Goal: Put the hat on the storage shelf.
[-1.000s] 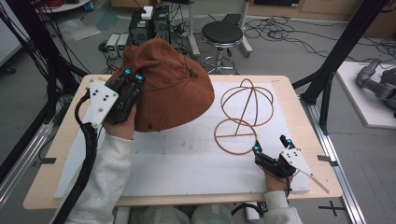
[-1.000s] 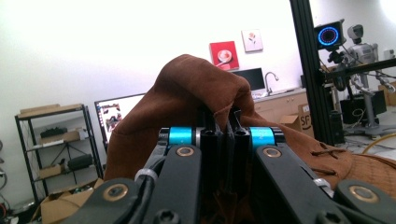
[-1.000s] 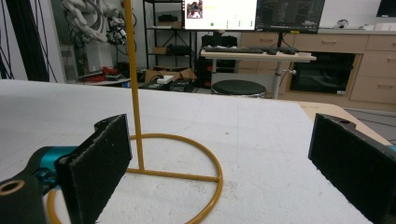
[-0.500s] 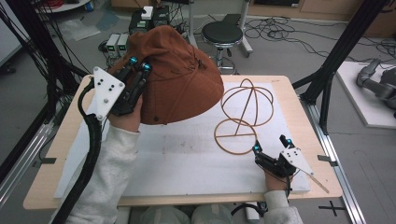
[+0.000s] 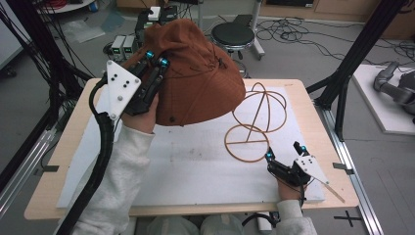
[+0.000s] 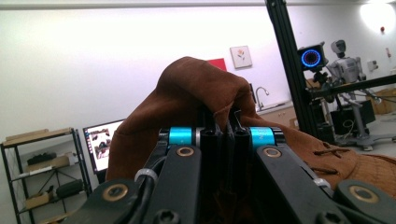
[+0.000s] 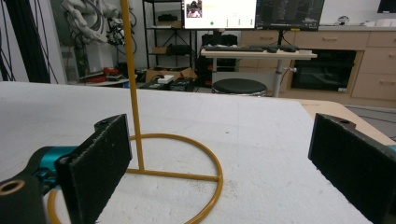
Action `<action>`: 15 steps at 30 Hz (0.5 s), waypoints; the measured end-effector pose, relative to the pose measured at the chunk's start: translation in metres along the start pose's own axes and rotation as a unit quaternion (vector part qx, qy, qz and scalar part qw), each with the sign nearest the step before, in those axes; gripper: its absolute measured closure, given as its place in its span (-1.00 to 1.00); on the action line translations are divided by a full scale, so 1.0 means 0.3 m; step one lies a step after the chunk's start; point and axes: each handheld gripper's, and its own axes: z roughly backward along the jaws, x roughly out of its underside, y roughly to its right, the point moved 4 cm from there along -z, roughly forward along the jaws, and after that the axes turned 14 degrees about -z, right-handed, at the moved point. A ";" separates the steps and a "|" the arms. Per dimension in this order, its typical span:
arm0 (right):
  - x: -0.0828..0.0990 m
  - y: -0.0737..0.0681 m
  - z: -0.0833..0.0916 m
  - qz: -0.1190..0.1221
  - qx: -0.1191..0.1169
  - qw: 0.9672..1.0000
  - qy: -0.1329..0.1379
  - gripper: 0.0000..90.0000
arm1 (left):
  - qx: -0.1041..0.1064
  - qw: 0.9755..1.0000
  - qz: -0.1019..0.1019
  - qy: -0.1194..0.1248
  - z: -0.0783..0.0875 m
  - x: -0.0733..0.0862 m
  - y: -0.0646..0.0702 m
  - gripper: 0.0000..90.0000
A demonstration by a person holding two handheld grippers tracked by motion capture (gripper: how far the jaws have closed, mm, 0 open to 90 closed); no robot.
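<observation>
Brown fabric, a hat (image 5: 200, 78), is hanging in the air above the table's far-left part, pinched by the jaws of our left gripper (image 5: 155, 58), which are clamping a fold of its cloth (image 6: 205, 88). We are judging the task as placing the hat on the yellow wire stand (image 5: 255, 122), which is standing just right of the table's centre, its round base (image 7: 177, 172) flat on the white mat (image 5: 195, 171) and its domed top bare. Lifting is done; carrying the hat across and lowering it over the dome are left. Our right gripper (image 5: 285, 155) is resting near the table's near-right corner, jaws spread wide and holding nothing, pointing at the stand's upright rod (image 7: 132, 84). We are working on a wooden table (image 5: 313, 98) inside a black frame (image 5: 352, 58); a stool (image 5: 234, 34), floor cables, monitors and shelves are filling the room behind.
</observation>
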 end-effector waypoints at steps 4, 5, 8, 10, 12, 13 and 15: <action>0.000 0.000 0.001 -0.001 0.001 1.000 0.000 -0.88 | 0.002 1.000 0.004 0.008 -0.014 -0.020 0.014 0.93; 0.000 0.000 0.001 -0.001 0.002 1.000 0.000 -0.88 | 0.004 1.000 0.004 0.009 -0.019 -0.025 0.020 0.93; -0.002 0.005 -0.001 0.002 0.005 1.000 0.003 -0.88 | 0.010 1.000 0.003 0.014 -0.031 -0.030 0.041 0.93; -0.002 0.004 0.000 -0.001 0.009 1.000 0.004 -0.88 | 0.014 1.000 0.004 0.015 -0.039 -0.030 0.054 0.93; -0.001 0.002 0.002 0.001 0.010 1.000 0.006 -0.88 | 0.017 1.000 0.005 0.016 -0.047 -0.031 0.069 0.93; 0.000 -0.001 0.002 -0.001 0.010 1.000 0.005 -0.88 | 0.018 1.000 0.007 0.016 -0.051 -0.031 0.075 0.93; 0.000 0.001 0.000 0.004 0.010 1.000 0.004 -0.88 | 0.021 1.000 0.011 0.019 -0.059 -0.034 0.090 0.93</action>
